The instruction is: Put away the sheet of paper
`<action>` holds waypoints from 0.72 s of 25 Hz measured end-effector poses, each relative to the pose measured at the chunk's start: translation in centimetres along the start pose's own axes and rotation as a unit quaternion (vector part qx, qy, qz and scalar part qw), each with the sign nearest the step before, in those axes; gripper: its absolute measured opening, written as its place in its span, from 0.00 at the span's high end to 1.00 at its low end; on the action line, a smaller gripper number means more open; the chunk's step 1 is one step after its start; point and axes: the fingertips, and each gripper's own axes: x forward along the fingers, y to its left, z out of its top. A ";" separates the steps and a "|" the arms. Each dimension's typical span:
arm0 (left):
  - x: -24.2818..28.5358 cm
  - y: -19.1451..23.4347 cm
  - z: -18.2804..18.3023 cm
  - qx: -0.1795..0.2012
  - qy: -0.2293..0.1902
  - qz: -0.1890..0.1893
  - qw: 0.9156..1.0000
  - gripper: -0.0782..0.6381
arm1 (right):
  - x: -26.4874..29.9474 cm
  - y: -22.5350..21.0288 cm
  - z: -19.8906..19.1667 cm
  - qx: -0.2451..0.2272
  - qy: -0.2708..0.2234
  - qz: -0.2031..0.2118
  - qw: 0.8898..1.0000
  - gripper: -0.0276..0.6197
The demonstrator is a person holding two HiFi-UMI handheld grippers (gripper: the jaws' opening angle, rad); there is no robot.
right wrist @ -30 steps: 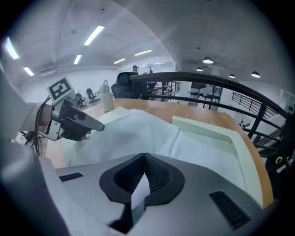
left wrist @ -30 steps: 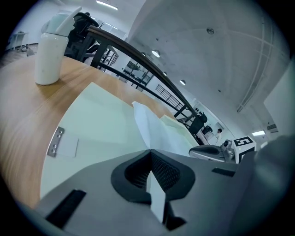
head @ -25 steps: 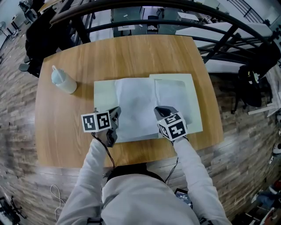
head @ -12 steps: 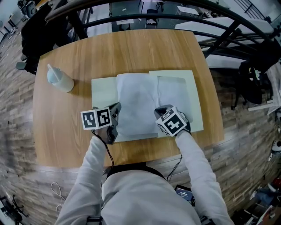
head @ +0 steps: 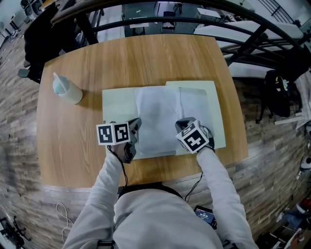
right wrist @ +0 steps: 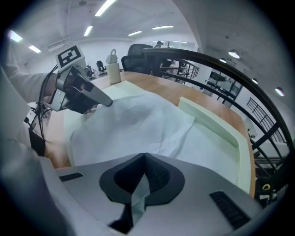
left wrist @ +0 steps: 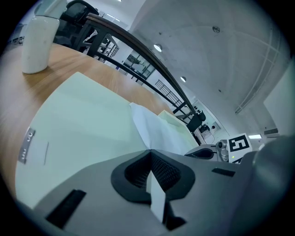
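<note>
A white sheet of paper (head: pixel 158 119) lies slightly bowed over an open pale green folder (head: pixel 116 99) on the wooden table. My left gripper (head: pixel 133 129) is shut on the sheet's near left corner, and a strip of paper shows between its jaws (left wrist: pixel 150 154). My right gripper (head: pixel 182 127) is shut on the near right corner (right wrist: pixel 144 159). In the right gripper view the sheet (right wrist: pixel 133 120) spreads toward the left gripper (right wrist: pixel 87 94), with the folder's raised right half (right wrist: pixel 216 126) beside it. The left gripper view shows the sheet (left wrist: pixel 152 126) over the folder's flat left half (left wrist: pixel 87 120).
A white squeeze bottle (head: pixel 68 90) stands at the table's left, apart from the folder. Dark curved railings (head: pixel 194 9) run past the far edge. The table's near edge (head: pixel 160 175) is just behind both grippers. A black bag (head: pixel 279 92) sits on the floor at right.
Both grippers have shifted a little to the right with the sheet held between them. The sheet's left edge now uncovers more of the folder's left half.
</note>
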 end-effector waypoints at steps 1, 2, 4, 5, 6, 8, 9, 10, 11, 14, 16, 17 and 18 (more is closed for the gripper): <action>0.2 -0.4 -0.1 0.000 0.003 -0.002 1.000 0.87 | -0.4 -0.4 -0.1 0.007 -0.005 -0.005 1.000 0.91; 0.5 -0.8 -0.3 0.002 0.005 -0.003 1.000 0.87 | -0.7 -0.8 -0.3 0.018 -0.010 -0.010 1.000 0.91; 1.1 -1.5 -0.5 0.006 0.010 -0.008 1.000 0.87 | -1.5 -1.5 -0.6 0.047 -0.023 -0.017 0.999 0.91; 1.4 -1.9 -0.6 0.009 0.012 -0.010 1.000 0.87 | -1.9 -1.8 -0.7 0.059 -0.030 -0.019 0.998 0.91; 1.8 -2.3 -0.8 0.011 0.015 -0.013 1.000 0.87 | -2.3 -2.0 -0.7 0.068 -0.036 -0.022 0.997 0.91; 2.5 -2.9 -1.0 0.011 0.018 -0.017 1.000 0.87 | -3.1 -2.3 -0.8 0.078 -0.044 -0.027 0.996 0.91; 2.8 -3.2 -1.0 0.008 0.018 -0.019 1.000 0.87 | -3.4 -2.4 -0.8 0.081 -0.047 -0.030 0.995 0.91; 3.1 -3.5 -1.0 0.005 0.017 -0.021 1.000 0.87 | -3.8 -2.5 -0.9 0.084 -0.050 -0.034 0.995 0.91; 3.4 -3.7 -1.0 0.002 0.016 -0.022 1.000 0.87 | -4.1 -2.6 -0.9 0.086 -0.053 -0.037 0.994 0.91; 4.2 -4.6 -0.8 -0.001 0.014 -0.025 1.000 0.87 | -5.1 -2.9 -1.0 0.097 -0.062 -0.044 0.992 0.91; 4.7 -5.2 -0.9 0.002 0.017 -0.026 1.000 0.87 | -5.7 -3.0 -1.2 0.105 -0.066 -0.047 0.991 0.91; 4.9 -5.4 -0.9 0.003 0.018 -0.025 1.000 0.87 | -6.0 -3.1 -1.3 0.109 -0.068 -0.049 0.991 0.91; 5.1 -5.6 -1.0 0.004 0.019 -0.024 1.000 0.87 | -6.2 -3.1 -1.5 0.112 -0.068 -0.052 0.990 0.92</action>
